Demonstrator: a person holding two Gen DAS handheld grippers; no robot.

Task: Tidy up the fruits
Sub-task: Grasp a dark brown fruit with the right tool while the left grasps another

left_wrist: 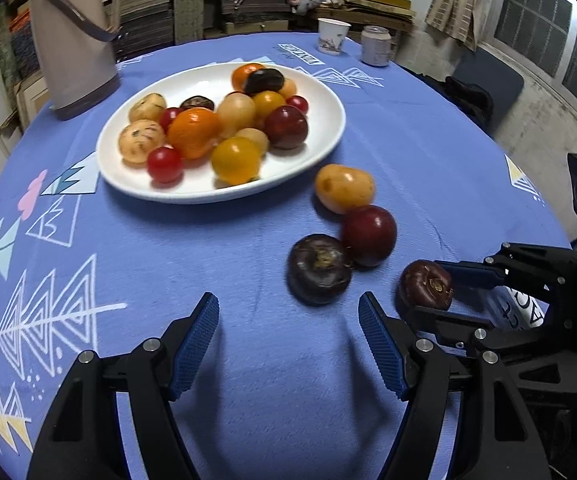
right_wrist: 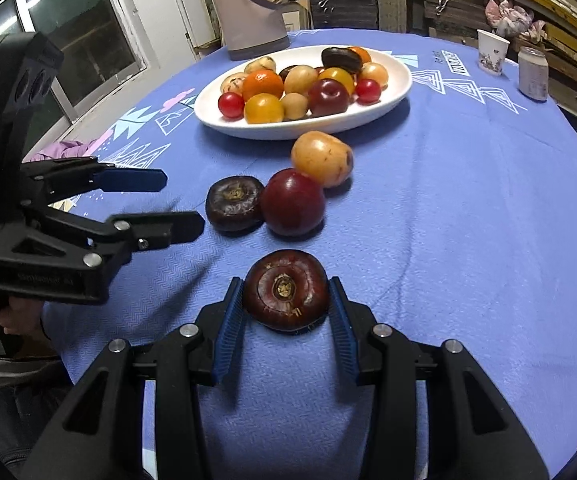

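Your left wrist camera: low over blue tablecloth (left_wrist: pixel 248 260), looks steeply down and forward between left gripper (left_wrist: pixel 288 344) fingers, white plate (left_wrist: pixel 328 136) ahead. Your right wrist camera: same low, close, downward angle from other side, right gripper (right_wrist: pixel 286 320) in foreground. Both views share plate, loose fruit, thermos (left_wrist: pixel 74 36), paper cup (right_wrist: pixel 492 52); each sees other gripper.
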